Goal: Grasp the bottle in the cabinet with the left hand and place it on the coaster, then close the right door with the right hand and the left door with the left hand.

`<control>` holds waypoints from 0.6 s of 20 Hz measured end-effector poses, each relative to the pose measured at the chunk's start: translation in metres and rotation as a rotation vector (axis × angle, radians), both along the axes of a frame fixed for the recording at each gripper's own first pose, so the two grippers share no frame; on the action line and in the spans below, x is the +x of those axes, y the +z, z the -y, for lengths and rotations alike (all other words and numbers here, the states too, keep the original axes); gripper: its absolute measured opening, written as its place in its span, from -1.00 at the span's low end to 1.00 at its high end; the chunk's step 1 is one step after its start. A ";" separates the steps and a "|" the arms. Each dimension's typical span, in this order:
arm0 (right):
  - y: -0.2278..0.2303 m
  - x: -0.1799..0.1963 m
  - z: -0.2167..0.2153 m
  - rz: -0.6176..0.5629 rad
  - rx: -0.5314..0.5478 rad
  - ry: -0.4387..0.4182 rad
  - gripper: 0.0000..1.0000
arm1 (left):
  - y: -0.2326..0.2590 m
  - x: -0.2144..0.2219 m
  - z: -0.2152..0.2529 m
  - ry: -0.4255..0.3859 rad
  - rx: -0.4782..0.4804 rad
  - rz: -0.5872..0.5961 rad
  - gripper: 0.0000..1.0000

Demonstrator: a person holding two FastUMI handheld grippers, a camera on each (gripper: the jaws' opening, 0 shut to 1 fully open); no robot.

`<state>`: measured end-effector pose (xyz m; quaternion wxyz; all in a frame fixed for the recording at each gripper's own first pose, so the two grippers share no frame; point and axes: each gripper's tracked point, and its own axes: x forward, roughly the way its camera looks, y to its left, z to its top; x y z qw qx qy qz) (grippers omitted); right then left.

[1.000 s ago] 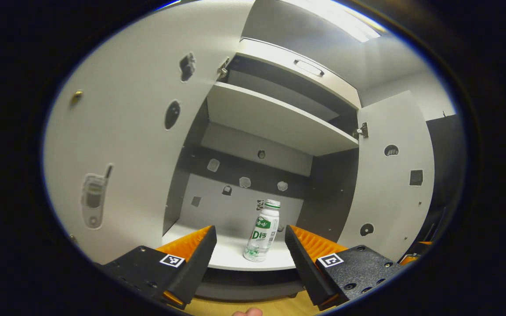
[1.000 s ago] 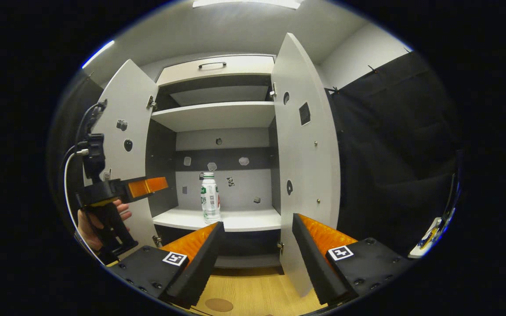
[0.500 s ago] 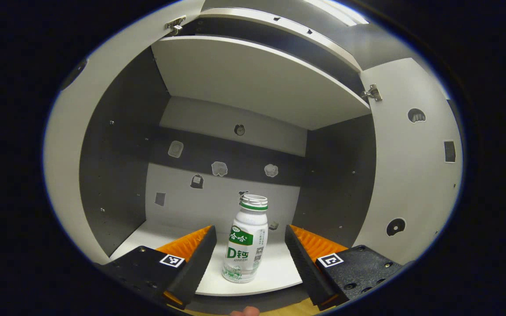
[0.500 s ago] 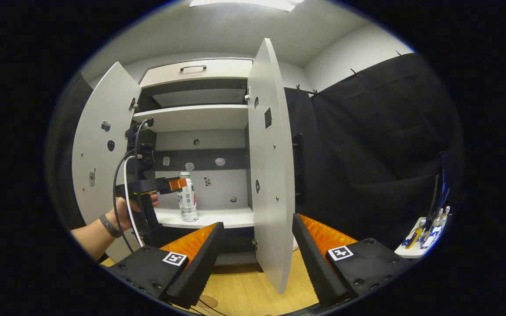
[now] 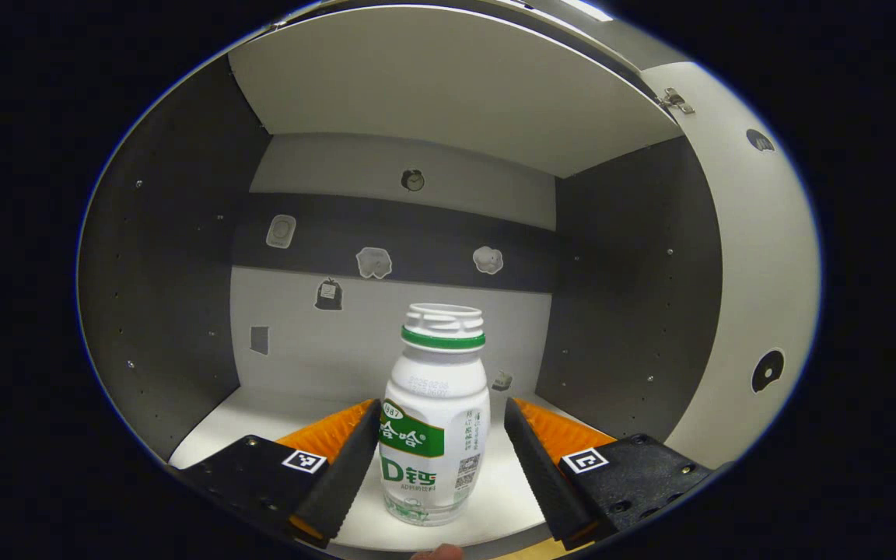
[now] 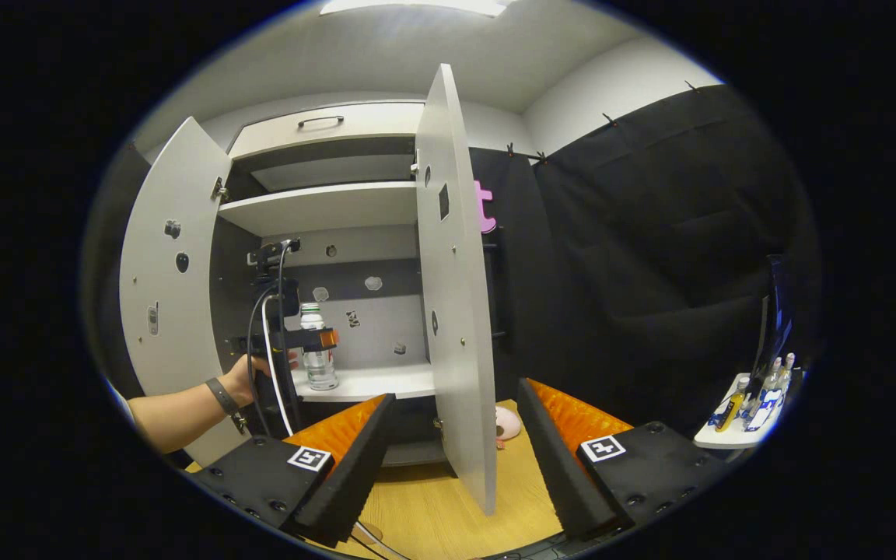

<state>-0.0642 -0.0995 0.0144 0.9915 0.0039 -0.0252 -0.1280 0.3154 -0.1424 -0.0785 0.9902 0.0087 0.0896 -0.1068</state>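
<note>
Inside the open cabinet [image 6: 323, 210], on its lower shelf [image 5: 261, 408], we see the bottle [image 5: 434, 420] standing upright between the spread fingers of our left gripper [image 5: 434, 459], not yet clamped. Our right gripper [image 6: 456, 451] is open too, before the right door [image 6: 452, 311].

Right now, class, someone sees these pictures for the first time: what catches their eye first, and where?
First the white bottle with a green band, upright on the cabinet's lower shelf, between the open fingers of the left hand-held gripper. Next, in the right gripper view, the right door stands open, edge toward the camera, above the wooden floor.
</note>
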 end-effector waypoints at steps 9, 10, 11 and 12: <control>-0.003 0.003 -0.004 -0.016 -0.008 0.011 1.00 | 0.010 -0.009 -0.002 -0.039 -0.016 0.018 0.33; -0.004 0.003 -0.006 -0.020 -0.010 0.018 0.87 | 0.014 -0.015 -0.004 -0.042 -0.028 0.020 0.31; -0.004 0.004 -0.008 -0.022 -0.014 0.025 0.87 | 0.020 -0.024 -0.006 -0.044 -0.039 0.024 0.33; -0.004 0.005 -0.011 -0.023 -0.017 0.031 1.00 | 0.025 -0.031 -0.008 -0.047 -0.048 0.028 0.31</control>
